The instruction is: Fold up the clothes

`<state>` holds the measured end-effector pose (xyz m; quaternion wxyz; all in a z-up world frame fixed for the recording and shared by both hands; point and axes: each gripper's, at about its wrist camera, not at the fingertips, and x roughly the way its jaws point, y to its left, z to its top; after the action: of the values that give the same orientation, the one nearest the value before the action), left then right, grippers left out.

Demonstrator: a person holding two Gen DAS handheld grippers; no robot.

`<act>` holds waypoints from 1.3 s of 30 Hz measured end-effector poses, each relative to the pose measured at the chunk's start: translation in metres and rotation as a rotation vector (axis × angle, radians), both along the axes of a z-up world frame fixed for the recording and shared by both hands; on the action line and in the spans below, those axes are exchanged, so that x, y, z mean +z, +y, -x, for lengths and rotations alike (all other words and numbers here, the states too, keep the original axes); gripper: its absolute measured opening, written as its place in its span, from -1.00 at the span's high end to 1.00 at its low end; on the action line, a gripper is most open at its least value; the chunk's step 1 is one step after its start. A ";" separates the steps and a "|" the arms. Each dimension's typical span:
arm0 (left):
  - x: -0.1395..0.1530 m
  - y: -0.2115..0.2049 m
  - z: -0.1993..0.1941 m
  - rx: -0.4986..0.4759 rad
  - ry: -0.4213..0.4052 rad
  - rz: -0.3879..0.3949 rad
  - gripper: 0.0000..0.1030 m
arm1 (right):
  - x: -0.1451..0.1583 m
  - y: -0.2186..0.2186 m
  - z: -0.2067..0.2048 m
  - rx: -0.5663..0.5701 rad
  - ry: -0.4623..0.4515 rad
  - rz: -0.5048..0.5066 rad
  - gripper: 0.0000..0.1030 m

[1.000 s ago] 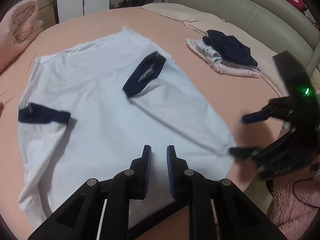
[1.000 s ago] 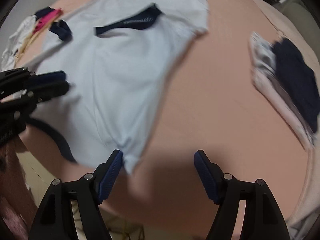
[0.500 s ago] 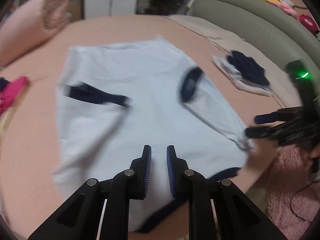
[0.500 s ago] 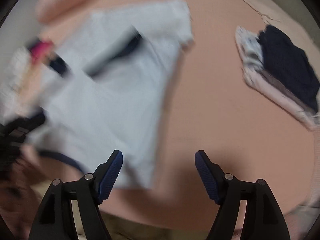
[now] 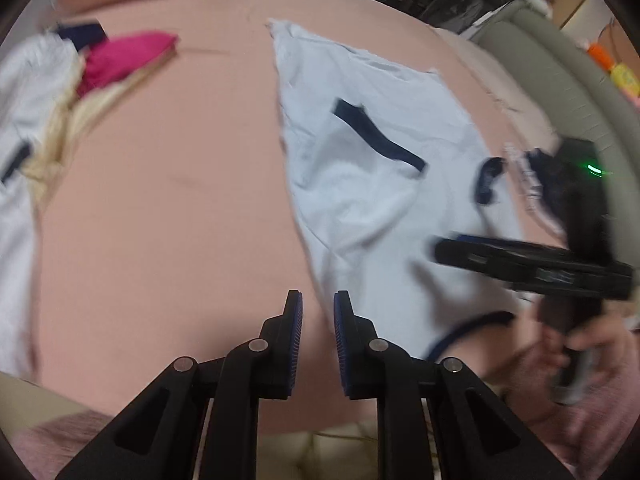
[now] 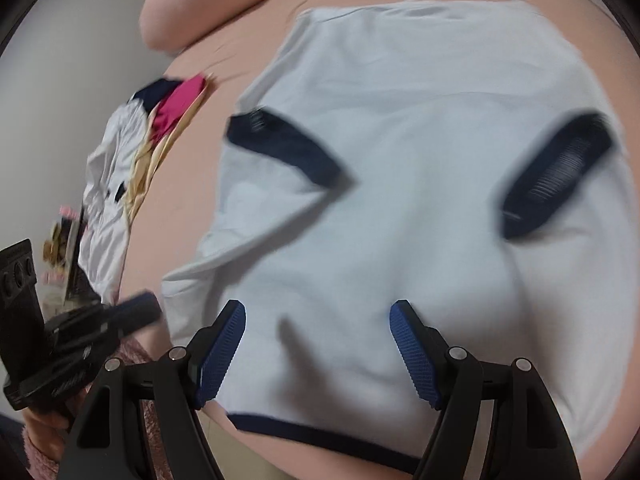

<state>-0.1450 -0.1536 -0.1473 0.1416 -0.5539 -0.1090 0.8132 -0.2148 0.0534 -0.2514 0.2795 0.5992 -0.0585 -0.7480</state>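
Note:
A white shirt with navy cuffs and collar lies flat on the pink bed, its sleeves folded in over the body. My left gripper hangs over bare sheet just left of the shirt's near corner. Its jaws stand a narrow gap apart and are opening, with nothing between them. In the right wrist view my right gripper is open wide above the shirt, near the navy collar at the bed's edge, holding nothing. Each gripper shows in the other's view: the right gripper over the shirt, the left gripper beside it.
A loose pile of white, pink and cream clothes lies at the far left of the bed. A folded stack sits behind the right gripper. A pink pillow lies at the back. A grey-green headboard borders the right.
Both hands have swung left. The left gripper went from over the shirt to bare sheet beside it, and its gap has widened a little. The right gripper came from bare sheet to over the shirt.

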 end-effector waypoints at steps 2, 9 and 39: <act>-0.005 0.003 0.003 -0.010 -0.008 -0.006 0.31 | 0.000 -0.012 0.007 -0.005 0.020 -0.013 -0.45; 0.014 0.015 0.006 -0.056 0.179 -0.029 0.05 | 0.020 0.012 0.023 -0.142 -0.073 0.102 -0.49; -0.019 0.080 0.036 -0.594 0.007 0.067 0.07 | 0.031 0.027 0.044 0.030 0.315 -0.290 -0.40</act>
<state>-0.1808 -0.0732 -0.1663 0.3554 -0.5632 0.0850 0.7411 -0.2583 0.0807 -0.2200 0.2072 0.5095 0.1030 -0.8288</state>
